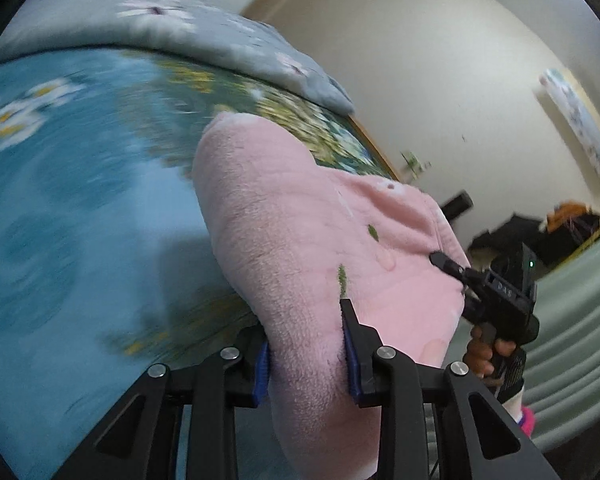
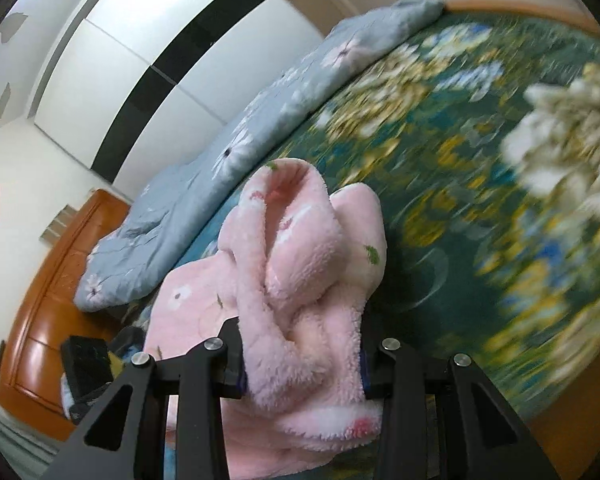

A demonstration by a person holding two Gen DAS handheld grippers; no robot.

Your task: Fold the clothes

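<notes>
The left gripper (image 1: 306, 344) has its jaws drawn in partway and clamped on a thick fold of the pink fleece garment (image 1: 300, 240), the blue pads pressing into the pile on both sides. From between those jaws the cloth rises ahead and to the right, held up off the floral bedspread (image 1: 68, 184), which lies below and to the left of the fingers.

The right gripper (image 2: 302, 356) is likewise narrowed onto a bunched wad of the same pink fleece garment (image 2: 300, 264); the fabric fills the gap between the jaws and bulges forward in rolled folds, with more hanging beneath them.

In the left wrist view the right gripper (image 1: 444, 261) shows off to the right of the jaws, its tip at the garment's far edge, a hand (image 1: 486, 354) wrapped round its grip. A grey-blue quilt (image 2: 228, 160) lies beyond the garment, along the bed's far side.
</notes>
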